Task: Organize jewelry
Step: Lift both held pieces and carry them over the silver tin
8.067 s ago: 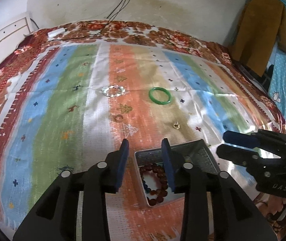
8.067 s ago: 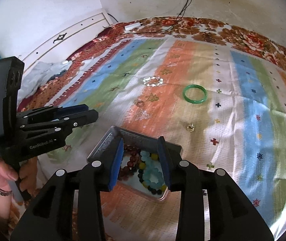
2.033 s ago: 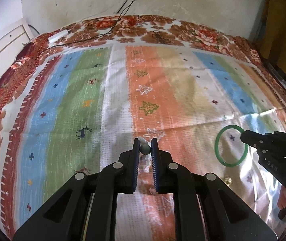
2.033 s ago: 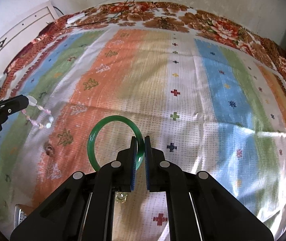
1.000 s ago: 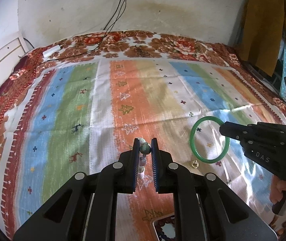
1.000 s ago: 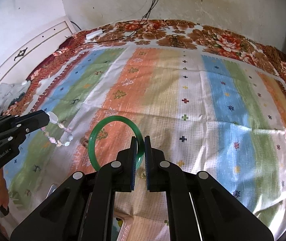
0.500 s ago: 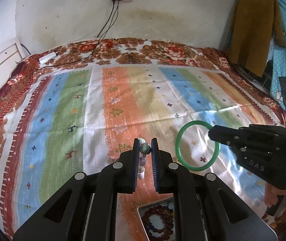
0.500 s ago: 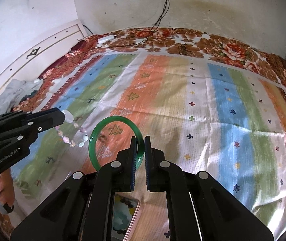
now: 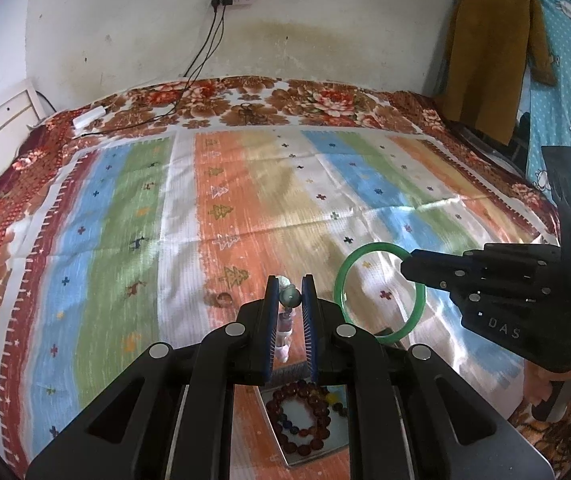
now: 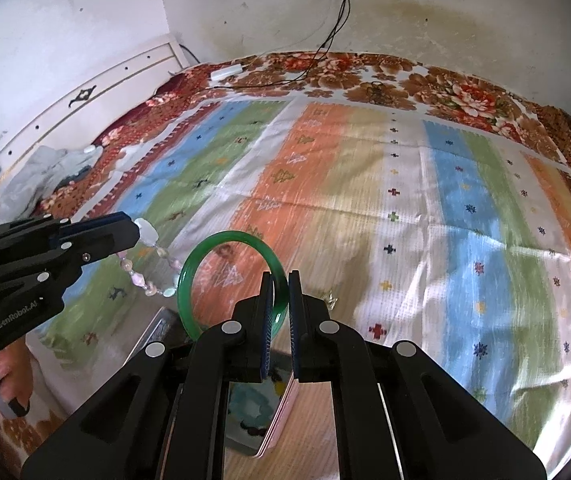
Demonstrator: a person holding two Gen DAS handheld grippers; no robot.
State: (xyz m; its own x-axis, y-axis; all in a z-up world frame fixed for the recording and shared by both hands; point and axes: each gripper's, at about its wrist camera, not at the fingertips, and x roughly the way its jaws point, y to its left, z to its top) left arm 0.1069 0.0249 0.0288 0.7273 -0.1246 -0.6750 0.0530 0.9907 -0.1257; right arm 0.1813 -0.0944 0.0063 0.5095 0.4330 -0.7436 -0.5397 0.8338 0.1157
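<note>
From your left wrist view, the left gripper (image 9: pixel 290 294) is pinched tight on the pale bead bracelet (image 9: pixel 285 332), which hangs straight down; the tin box (image 9: pixel 309 420) lies directly below and slightly toward you — a short drop. The right gripper (image 9: pixel 407 260) beside it reads "DAS"

From your right wrist view, the right gripper (image 10: pixel 281 284) clamps the green bangle (image 10: pixel 205 252), ring upright, box (image 10: pixel 269 412) under the jaws; the left tool's body reads "GenRobot.AI"
</note>
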